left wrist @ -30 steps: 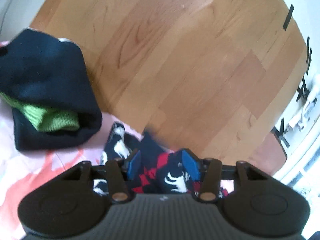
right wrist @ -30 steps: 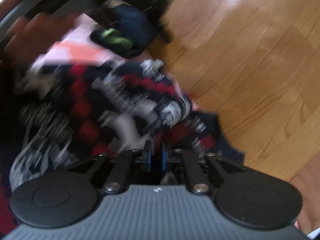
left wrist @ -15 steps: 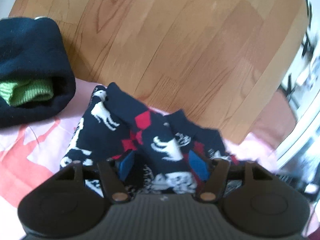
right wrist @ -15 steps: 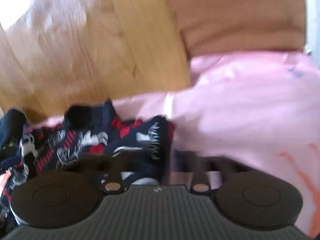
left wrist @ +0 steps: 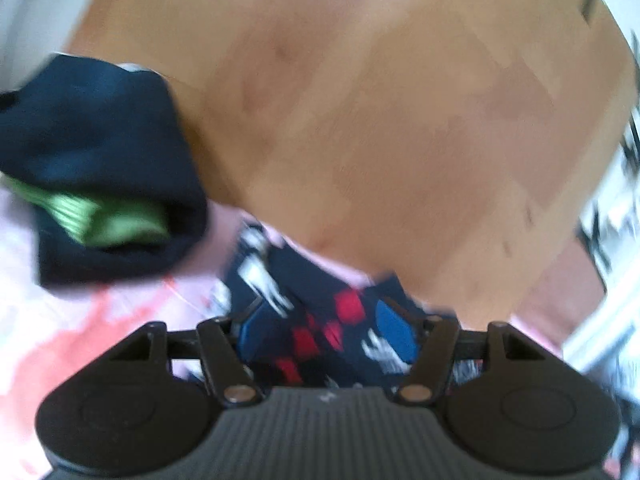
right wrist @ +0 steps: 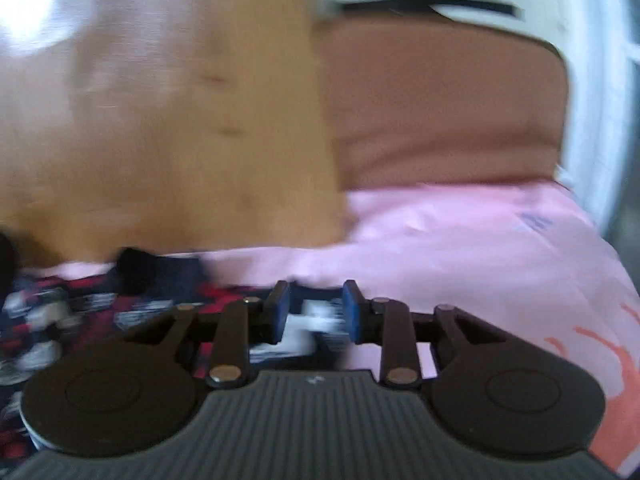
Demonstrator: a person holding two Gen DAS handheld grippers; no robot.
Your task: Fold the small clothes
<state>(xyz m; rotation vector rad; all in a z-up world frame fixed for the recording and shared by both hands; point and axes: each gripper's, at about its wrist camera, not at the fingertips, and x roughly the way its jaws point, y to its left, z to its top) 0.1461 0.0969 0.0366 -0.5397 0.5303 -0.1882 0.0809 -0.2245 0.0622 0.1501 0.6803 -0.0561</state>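
both grippers sit right over the same patterned sock pair point(left wrist: 320, 320), the navy one with red diamonds and white figures, which lies on the pink cloth point(right wrist: 460, 232) at the near edge of the wooden table point(left wrist: 380, 120). both views are smeared, so the fine detail is soft.

the left gripper point(left wrist: 326, 328) has its blue pads spread wide, with the fabric lying in the gap between them. i can't tell whether the pads touch the cloth, but nothing looks pinched. the right gripper point(right wrist: 314, 312) stands parted too, more narrowly, with a white and navy bit of the sock between the pads; it doesn't look squeezed, though blur makes that a judgement.

what matters for the coming move is the lie of the sock. from the left gripper its long axis runs away to the far left, toward the rolled dark bundle with the green cuff point(left wrist: 100, 184), which sits well to the left of the sock. from the right gripper the bulk of the sock trails off to the left, so that gripper is at the sock's right end. neither is clearly nearer. a fold would likely run along that axis.
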